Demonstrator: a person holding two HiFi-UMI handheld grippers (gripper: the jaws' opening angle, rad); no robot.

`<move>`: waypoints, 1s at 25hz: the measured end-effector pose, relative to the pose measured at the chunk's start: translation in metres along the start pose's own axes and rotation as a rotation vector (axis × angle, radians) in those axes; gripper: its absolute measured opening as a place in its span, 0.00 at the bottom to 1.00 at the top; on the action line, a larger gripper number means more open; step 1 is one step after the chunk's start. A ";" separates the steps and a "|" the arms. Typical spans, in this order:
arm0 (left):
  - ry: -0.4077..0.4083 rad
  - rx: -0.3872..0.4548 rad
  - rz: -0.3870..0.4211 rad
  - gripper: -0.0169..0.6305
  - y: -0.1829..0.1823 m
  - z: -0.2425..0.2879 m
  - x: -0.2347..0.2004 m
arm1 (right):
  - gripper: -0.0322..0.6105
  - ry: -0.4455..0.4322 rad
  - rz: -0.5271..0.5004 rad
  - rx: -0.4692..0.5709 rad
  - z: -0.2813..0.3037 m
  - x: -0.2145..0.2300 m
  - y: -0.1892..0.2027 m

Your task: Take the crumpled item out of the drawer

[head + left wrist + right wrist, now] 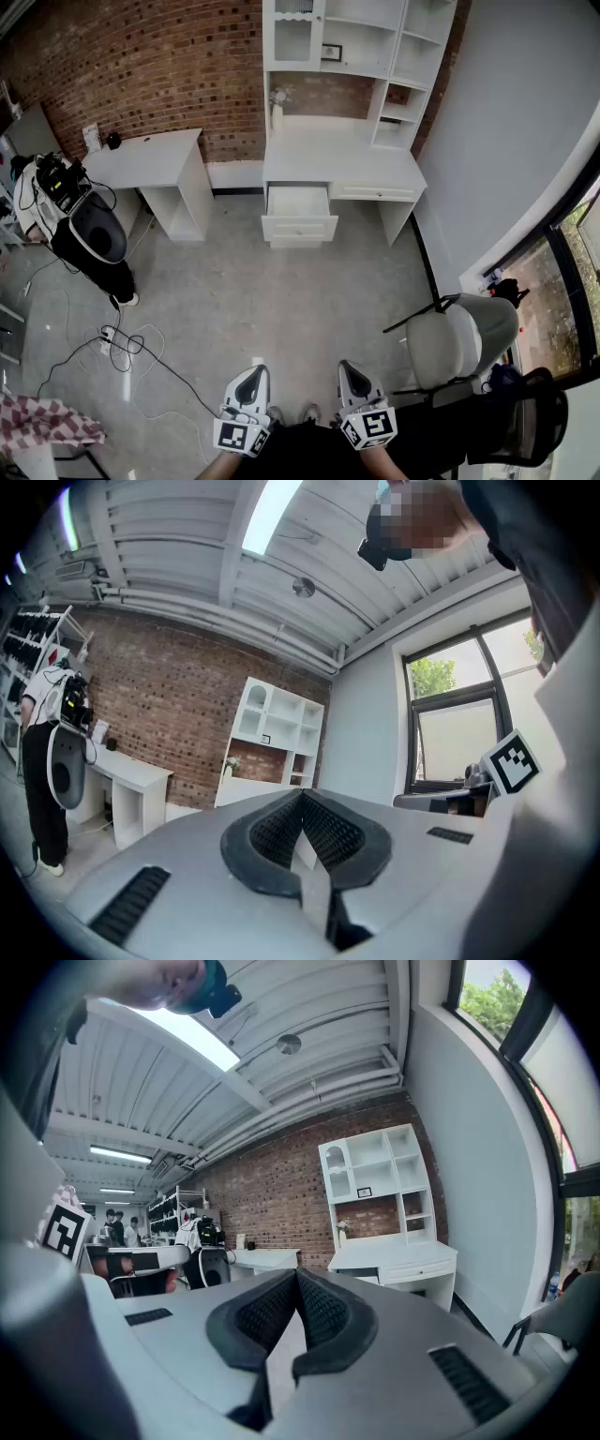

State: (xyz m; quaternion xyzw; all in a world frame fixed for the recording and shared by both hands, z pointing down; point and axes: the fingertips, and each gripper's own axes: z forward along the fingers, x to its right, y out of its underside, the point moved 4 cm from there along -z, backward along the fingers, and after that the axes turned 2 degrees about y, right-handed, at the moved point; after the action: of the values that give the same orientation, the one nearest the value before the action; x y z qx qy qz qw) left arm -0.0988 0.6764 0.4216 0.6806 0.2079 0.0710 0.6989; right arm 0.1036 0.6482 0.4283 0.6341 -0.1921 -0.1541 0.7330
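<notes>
Evidently, the black ribbed pads [328, 834] of the left gripper [302, 797] were pressed together at their tips with nothing between them. The right gripper [296, 1277] was likewise closed on nothing. Both tools were held low at the near edge of the scene, side by side and close to the body, pointed toward the far wall.

Well apart from them, across the bare grey concrete floor [244, 291], a white desk with a shelved hutch [342, 164] was set against the red brick wall [159, 66]. Its white drawer [298, 202] on the left side was pulled out. The crumpled item could not be made out from so far away; it was presumed to lie inside that drawer, whose interior was seen only as a pale patch.

Several risks were judged likely. If the jaws were not opened before the reach, the item could be shoved to the back of the drawer. A light, crumpled thing pinched by one edge could be dropped. A blind grab could be wasted on the drawer wall. On the approach, the loose dark cables [127, 342] at near left and the grey padded office chair [459, 342] at near right could be snagged or bumped.
</notes>
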 end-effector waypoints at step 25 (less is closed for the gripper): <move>-0.036 -0.010 -0.008 0.07 0.002 0.001 0.016 | 0.07 -0.010 0.031 0.021 -0.014 0.010 -0.003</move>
State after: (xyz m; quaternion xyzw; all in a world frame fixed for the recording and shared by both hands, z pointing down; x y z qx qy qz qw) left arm -0.0837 0.6817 0.4206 0.6773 0.1979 0.0570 0.7063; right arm 0.1191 0.6552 0.4244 0.6380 -0.2071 -0.1439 0.7276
